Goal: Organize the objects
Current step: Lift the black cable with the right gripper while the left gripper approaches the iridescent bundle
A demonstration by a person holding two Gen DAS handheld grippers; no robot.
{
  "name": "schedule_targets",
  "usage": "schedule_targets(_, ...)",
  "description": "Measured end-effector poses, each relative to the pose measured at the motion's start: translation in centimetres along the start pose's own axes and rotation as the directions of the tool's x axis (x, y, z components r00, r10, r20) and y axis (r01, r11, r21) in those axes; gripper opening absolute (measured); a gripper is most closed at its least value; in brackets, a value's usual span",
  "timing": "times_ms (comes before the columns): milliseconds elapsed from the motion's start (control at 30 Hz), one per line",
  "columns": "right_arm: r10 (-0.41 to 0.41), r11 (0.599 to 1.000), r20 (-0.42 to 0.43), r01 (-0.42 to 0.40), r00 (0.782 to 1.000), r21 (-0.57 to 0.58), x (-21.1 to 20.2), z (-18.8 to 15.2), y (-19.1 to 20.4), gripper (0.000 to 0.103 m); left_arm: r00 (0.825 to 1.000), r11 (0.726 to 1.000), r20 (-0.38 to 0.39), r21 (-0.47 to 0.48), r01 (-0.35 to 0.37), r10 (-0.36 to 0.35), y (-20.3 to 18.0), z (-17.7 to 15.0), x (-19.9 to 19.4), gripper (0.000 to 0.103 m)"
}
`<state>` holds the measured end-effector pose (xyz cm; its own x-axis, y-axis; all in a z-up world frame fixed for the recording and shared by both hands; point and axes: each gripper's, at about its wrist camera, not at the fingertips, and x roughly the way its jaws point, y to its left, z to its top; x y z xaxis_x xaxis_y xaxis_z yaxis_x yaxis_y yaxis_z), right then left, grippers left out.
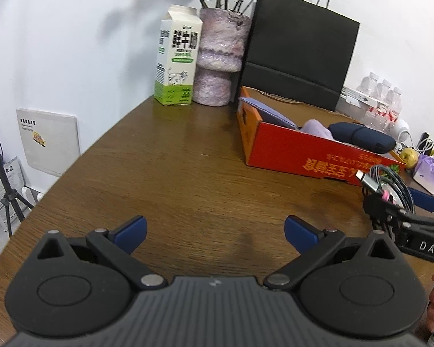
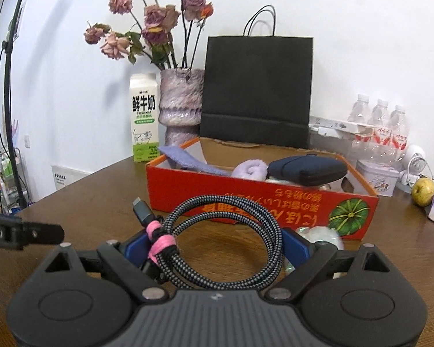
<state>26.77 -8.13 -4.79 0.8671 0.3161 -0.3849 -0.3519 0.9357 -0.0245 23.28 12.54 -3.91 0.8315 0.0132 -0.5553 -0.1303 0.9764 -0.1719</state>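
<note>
Item: coiled braided cable [image 2: 217,240], clamped between my right tongs [image 2: 217,245], short of the red box [image 2: 246,199] ahead. Left tongs [image 1: 215,232] apart, empty. Risk: springy coil slipping out sideways before clearing the box wall.

Right gripper [image 2: 217,245] clamped on a coiled braided cable [image 2: 225,248], blue pads pressing the coil's two sides, pink tie [image 2: 159,244] binding the loops at left, plug [image 2: 141,211] sticking up. Beyond, on the brown bench [image 2: 86,199], a red cardboard box [image 2: 260,205] holding a navy pouch [image 2: 306,169] and lilac cloths [image 2: 250,169]. Behind the box, milk carton [image 2: 144,118], vase [image 2: 182,104] of dried roses, black paper bag [image 2: 257,89]. Far right, a yellow-green apple [image 2: 424,190].
</note>
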Motion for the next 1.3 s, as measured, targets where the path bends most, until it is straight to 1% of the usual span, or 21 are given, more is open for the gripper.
schedule_targets(233,-0.008,1.0,0.017,0.008,1.0,0.018,-1.4,0.0,-2.4,0.092,1.0,1.0,-0.02,0.016,0.025,-0.024,-2.9,-0.7,0.6,0.103)
schedule_targets(433,-0.043,0.998,0.03,0.042,0.999,0.043,-2.4,-0.1,-5.5,0.092,0.998,0.999,-0.038,0.014,0.045,-0.045,-5.5,-1.0,1.4,0.103)
schedule_targets(533,-0.065,0.996,0.034,0.063,0.997,0.056,-2.8,-0.2,-7.3,0.092,0.996,0.998,-0.059,0.018,0.063,-0.062,-6.9,-1.1,2.1,0.103)
schedule_targets(700,-0.101,0.993,0.04,0.098,0.994,0.073,-3.3,-0.4,-10.1,0.092,0.993,0.996,-0.085,0.045,0.08,-0.076,-9.6,-1.4,3.2,0.103)
schedule_targets(1100,-0.163,0.983,0.045,0.158,0.986,0.096,-4.2,-0.8,-15.6,0.092,0.985,0.985,-0.11,0.1,0.142,-0.131,-16.3,-1.8,5.2,0.103)
schedule_targets(1300,-0.187,0.978,0.041,0.182,0.982,0.098,-4.6,-1.1,-17.8,0.092,0.981,0.977,-0.109,0.13,0.172,-0.158,-19.9,-1.8,6.3,0.103)
